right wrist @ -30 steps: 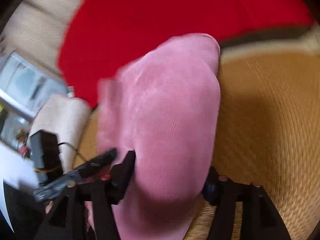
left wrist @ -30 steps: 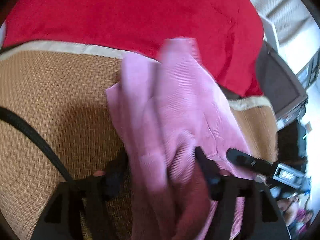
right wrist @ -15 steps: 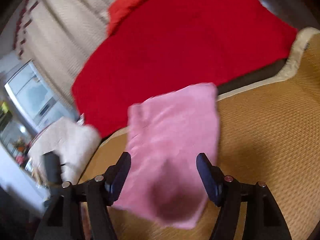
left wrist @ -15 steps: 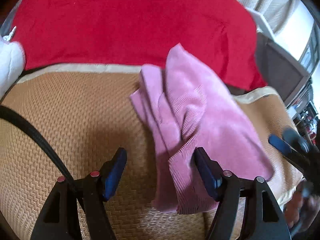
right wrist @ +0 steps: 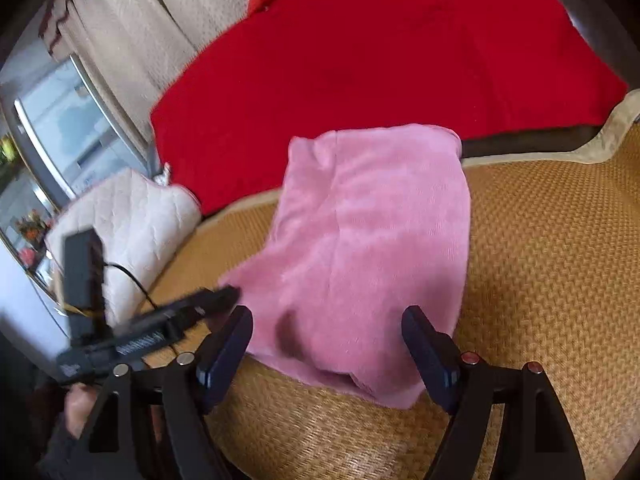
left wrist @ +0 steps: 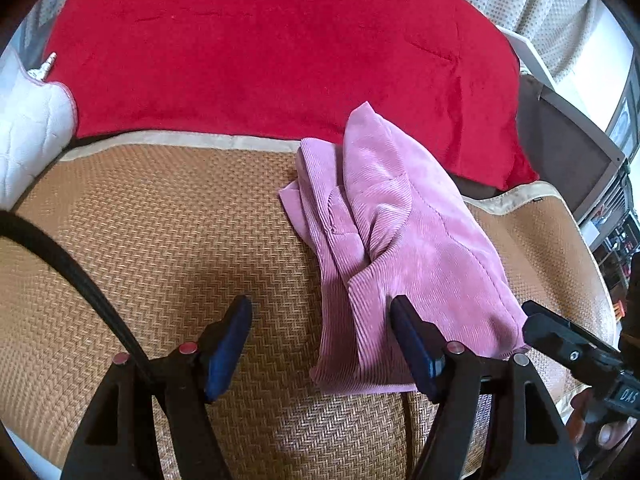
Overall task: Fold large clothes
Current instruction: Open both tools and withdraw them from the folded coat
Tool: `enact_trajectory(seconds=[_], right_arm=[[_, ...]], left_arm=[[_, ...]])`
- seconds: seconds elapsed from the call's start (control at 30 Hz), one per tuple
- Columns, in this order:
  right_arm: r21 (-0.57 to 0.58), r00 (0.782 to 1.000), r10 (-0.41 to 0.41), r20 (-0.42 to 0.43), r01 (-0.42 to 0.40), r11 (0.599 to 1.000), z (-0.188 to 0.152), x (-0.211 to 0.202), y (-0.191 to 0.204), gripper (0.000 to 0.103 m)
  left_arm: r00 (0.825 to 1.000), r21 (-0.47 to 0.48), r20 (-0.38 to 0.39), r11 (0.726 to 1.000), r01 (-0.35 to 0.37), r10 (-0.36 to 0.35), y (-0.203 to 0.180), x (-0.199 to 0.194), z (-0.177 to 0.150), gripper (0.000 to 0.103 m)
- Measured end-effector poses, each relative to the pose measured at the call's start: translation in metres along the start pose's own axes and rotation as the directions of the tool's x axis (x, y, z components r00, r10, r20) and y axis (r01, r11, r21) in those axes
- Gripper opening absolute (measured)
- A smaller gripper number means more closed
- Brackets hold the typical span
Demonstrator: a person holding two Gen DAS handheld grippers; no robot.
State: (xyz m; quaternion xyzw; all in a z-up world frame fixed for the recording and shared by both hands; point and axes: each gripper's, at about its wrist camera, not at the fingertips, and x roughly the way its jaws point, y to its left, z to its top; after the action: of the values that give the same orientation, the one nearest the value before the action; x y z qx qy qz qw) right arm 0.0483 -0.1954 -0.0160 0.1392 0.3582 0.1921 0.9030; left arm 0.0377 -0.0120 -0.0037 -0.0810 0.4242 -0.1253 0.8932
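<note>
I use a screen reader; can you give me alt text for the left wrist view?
A folded pink corduroy garment lies on a woven tan mat, with a red blanket behind. The left gripper hovers open just short of it, holding nothing.

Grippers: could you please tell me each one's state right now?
Left gripper: open, holding nothing.
Right gripper: jaws opening, pink corduroy garment lying free below.

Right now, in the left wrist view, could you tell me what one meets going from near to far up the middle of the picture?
Left hand-held gripper → woven mat → pink garment → mat's pale border → red blanket.
</note>
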Motion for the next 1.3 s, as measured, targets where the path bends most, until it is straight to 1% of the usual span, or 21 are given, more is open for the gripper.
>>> enact_trajectory(seconds=[0.07,0.13,0.2,0.27,0.37,0.5,0.53,0.57,0.63,0.73,0.77,0.83,0.97,1.0,1.03,1.07,1.13,1.3], right_arm=[[-0.003,1.0,0.003,0.018,-0.003,1.0,-0.001,-0.007,0.004,0.08],[-0.023,0.999,-0.012,0.038,0.013,1.0,-0.001,-0.015,0.009,0.08],[-0.06,0.998,-0.04,0.055,0.043,0.997,-0.004,-0.022,0.017,0.082],[-0.097,0.996,-0.062,0.071,0.069,0.993,-0.009,-0.031,0.024,0.083],[-0.144,0.992,-0.099,0.076,0.109,0.984,-0.018,-0.039,0.031,0.083],[-0.171,0.987,-0.141,0.077,0.152,0.974,-0.027,-0.046,0.034,0.084],[-0.172,0.985,-0.155,0.072,0.165,0.971,-0.03,-0.047,0.034,0.087],[-0.172,0.984,-0.166,0.068,0.175,0.969,-0.032,-0.048,0.033,0.092],[-0.176,0.977,-0.202,0.063,0.21,0.962,-0.035,-0.048,0.033,0.098],[-0.189,0.966,-0.251,0.056,0.257,0.948,-0.04,-0.049,0.033,0.099],[-0.19,0.963,-0.265,0.05,0.27,0.944,-0.041,-0.048,0.033,0.101],[-0.196,0.954,-0.298,0.045,0.301,0.933,-0.043,-0.047,0.034,0.103],[-0.19,0.939,-0.342,0.046,0.344,0.919,-0.046,-0.048,0.034,0.103],[-0.184,0.936,-0.35,0.046,0.352,0.918,-0.045,-0.049,0.033,0.103],[-0.179,0.933,-0.357,0.048,0.36,0.916,-0.045,-0.049,0.032,0.103],[-0.178,0.931,-0.361,0.049,0.364,0.914,-0.045,-0.049,0.032,0.103],[-0.177,0.928,-0.37,0.05,0.373,0.911,-0.045,-0.049,0.032,0.103],[-0.164,0.922,-0.382,0.059,0.386,0.908,-0.042,-0.049,0.032,0.103]], left_arm=[[0.999,0.009,0.023,1.0,-0.023,0.023,-0.003,-0.011,-0.004,0.073],[0.998,0.016,0.047,0.999,-0.048,0.047,-0.006,-0.02,-0.006,0.073],[0.996,0.017,0.067,0.998,-0.063,0.062,-0.008,-0.027,-0.008,0.075],[0.993,0.017,0.09,0.997,-0.074,0.072,-0.012,-0.037,-0.011,0.08],[0.989,0.015,0.116,0.995,-0.099,0.096,-0.016,-0.048,-0.017,0.082],[0.979,0.008,0.145,0.99,-0.143,0.14,-0.021,-0.059,-0.023,0.086],[0.978,0.011,0.148,0.988,-0.153,0.15,-0.022,-0.061,-0.024,0.086],[0.976,0.011,0.149,0.987,-0.161,0.158,-0.022,-0.063,-0.025,0.086],[0.974,0.012,0.136,0.983,-0.184,0.181,-0.025,-0.065,-0.026,0.086],[0.969,0.02,0.13,0.977,-0.214,0.21,-0.029,-0.066,-0.028,0.086],[0.966,0.027,0.138,0.975,-0.222,0.217,-0.031,-0.067,-0.029,0.086],[0.965,0.037,0.143,0.973,-0.229,0.222,-0.035,-0.069,-0.031,0.086],[0.97,0.027,0.133,0.978,-0.207,0.202,-0.039,-0.072,-0.032,0.087],[0.971,0.029,0.135,0.978,-0.205,0.199,-0.04,-0.073,-0.032,0.088],[0.97,0.035,0.138,0.978,-0.206,0.2,-0.042,-0.074,-0.032,0.094],[0.968,0.038,0.145,0.976,-0.212,0.205,-0.042,-0.077,-0.032,0.096],[0.963,0.047,0.159,0.973,-0.226,0.216,-0.045,-0.079,-0.032,0.096],[0.966,0.045,0.159,0.976,-0.214,0.205,-0.044,-0.081,-0.03,0.096]])
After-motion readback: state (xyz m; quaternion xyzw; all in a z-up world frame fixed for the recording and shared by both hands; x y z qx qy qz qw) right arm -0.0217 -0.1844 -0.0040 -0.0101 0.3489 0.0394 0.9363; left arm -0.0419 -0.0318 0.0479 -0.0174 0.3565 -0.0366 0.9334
